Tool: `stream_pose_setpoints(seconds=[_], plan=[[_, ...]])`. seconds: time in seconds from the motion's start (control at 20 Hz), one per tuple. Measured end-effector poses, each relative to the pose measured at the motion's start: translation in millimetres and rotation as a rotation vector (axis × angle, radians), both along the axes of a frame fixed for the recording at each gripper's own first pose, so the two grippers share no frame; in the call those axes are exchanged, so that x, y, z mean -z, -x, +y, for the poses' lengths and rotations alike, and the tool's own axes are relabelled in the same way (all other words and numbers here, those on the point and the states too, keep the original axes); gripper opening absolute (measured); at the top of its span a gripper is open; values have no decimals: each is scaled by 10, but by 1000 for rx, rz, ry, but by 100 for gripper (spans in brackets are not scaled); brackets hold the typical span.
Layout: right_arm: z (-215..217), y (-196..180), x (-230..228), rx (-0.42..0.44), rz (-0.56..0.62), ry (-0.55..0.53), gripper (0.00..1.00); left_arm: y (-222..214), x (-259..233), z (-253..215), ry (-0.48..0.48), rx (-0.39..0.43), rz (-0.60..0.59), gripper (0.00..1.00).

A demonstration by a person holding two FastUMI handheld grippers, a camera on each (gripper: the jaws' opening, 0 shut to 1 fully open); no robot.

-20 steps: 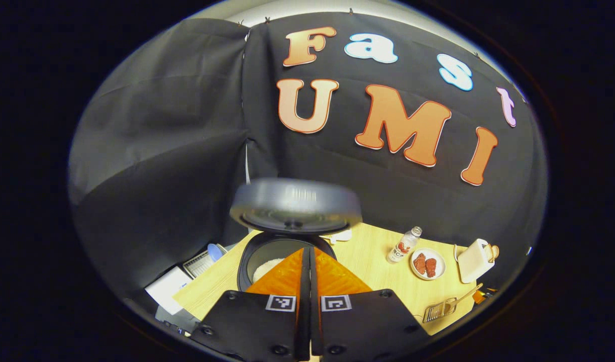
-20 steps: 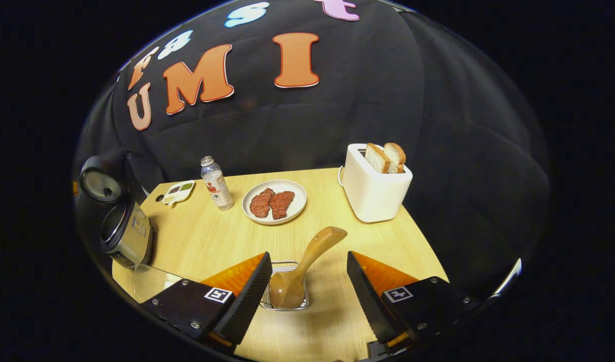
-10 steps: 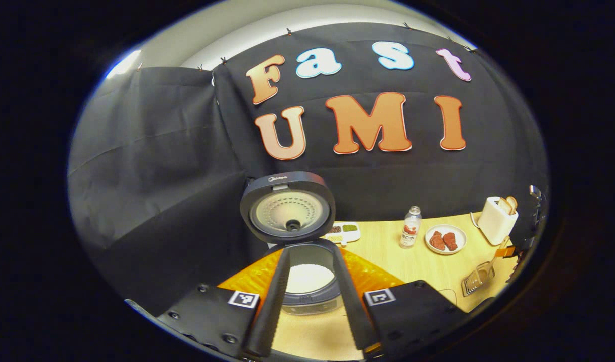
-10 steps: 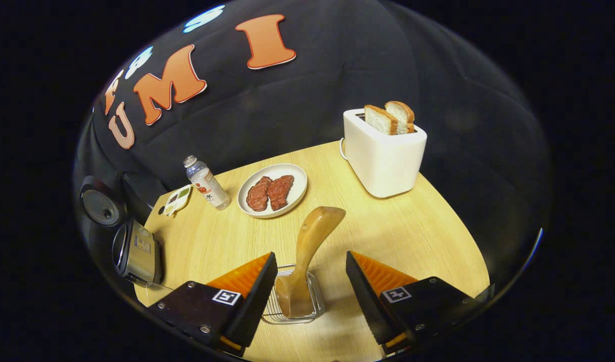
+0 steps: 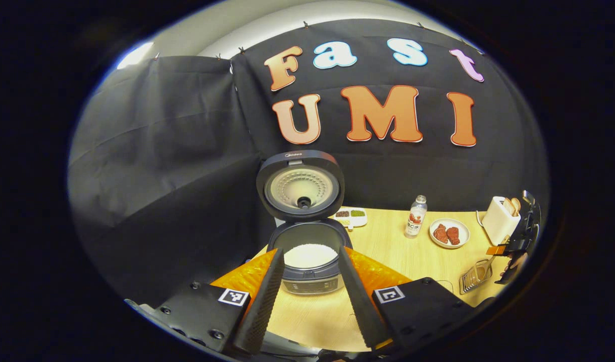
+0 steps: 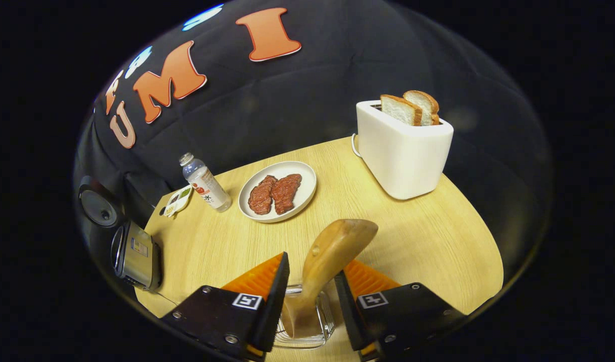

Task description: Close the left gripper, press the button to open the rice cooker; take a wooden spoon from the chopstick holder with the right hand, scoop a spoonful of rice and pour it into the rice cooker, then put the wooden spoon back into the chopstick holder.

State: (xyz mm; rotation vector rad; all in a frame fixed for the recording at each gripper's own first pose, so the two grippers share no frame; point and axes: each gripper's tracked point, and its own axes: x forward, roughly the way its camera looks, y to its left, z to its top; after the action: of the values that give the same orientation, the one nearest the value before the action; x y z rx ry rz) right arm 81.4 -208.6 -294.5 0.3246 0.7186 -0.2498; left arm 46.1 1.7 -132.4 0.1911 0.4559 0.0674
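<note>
Black cloth walls close off the booth behind a pale wooden table [image 6: 212, 241]. At its left end, in the left gripper view, the rice cooker [image 5: 310, 264] stands with its lid [image 5: 300, 185] swung fully upright and white rice [image 5: 310, 255] showing in the pot. The left gripper [image 5: 307, 296] hovers in front of it with its fingers spread apart, holding nothing, the cooker framed in the gap between them. Behind the cooker lies a small tray of seasonings [image 5: 351, 215], then a bottle [image 5: 414, 223], a plate of meat [image 5: 449, 233] and a white toaster [image 5: 499, 219] along the table. In the right gripper view, the right gripper [image 6: 310, 296] sits low over the wire chopstick holder [image 6: 307, 322], its fingers narrowed to either side of the wooden spoon [image 6: 332, 256]; whether both fingers already press on the handle cannot be told. The spoon stands in the holder, leaning toward the toaster [image 6: 403, 151], which carries two slices of bread [image 6: 410, 108].
</note>
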Motion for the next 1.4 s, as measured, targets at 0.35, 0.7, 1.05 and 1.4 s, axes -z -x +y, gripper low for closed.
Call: stream_pose_setpoints(seconds=[0.35, 0.7, 1.05, 1.4], plan=[[80, 152, -64, 13, -53, -92, 16, 88, 95, -102, -19, -23, 16, 76], [62, 353, -115, 41, -85, -134, 9, 95, 197, -255, -8, -21, 16, 76], [146, 398, -991, 86, -245, -78, 7, -140, 51, -133, 11, 2, -81, 87], [1282, 509, -1622, -75, -331, -117, 7, -152, 194, 142, 15, 61, -98, 100]])
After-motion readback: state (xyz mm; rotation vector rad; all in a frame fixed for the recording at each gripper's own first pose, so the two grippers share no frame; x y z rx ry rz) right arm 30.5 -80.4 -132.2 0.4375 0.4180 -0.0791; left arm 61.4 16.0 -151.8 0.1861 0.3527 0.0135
